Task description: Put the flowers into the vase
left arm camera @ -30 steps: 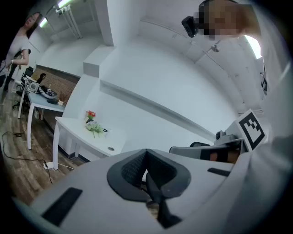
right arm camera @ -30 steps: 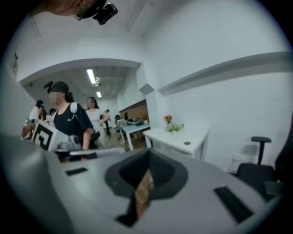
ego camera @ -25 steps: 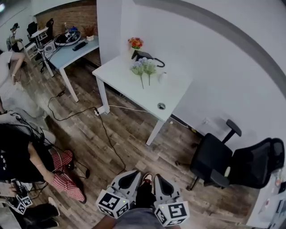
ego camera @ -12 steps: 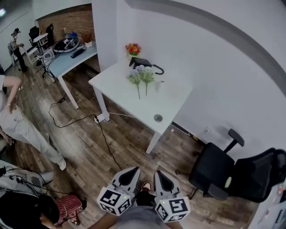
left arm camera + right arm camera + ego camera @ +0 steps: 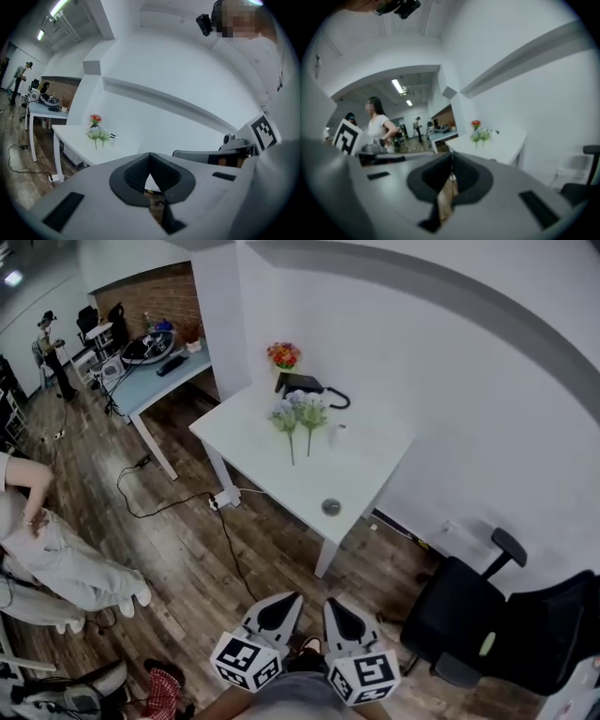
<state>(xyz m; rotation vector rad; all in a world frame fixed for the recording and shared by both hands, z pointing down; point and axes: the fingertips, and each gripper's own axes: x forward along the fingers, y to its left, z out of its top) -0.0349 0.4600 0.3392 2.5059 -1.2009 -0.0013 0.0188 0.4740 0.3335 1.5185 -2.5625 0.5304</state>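
Drawn a little nearer the white table [image 5: 281, 479] than a second ago, with left gripper [image 5: 283, 603] and right gripper [image 5: 336, 608] both clenched on nothing. Well apart yet from the flowers [image 5: 298, 414] lying on its top near the wall. Approach only; no grasp begun.

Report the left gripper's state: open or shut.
Shut. In the left gripper view, the left gripper has its jaws meeting at the tips, with nothing held between them.
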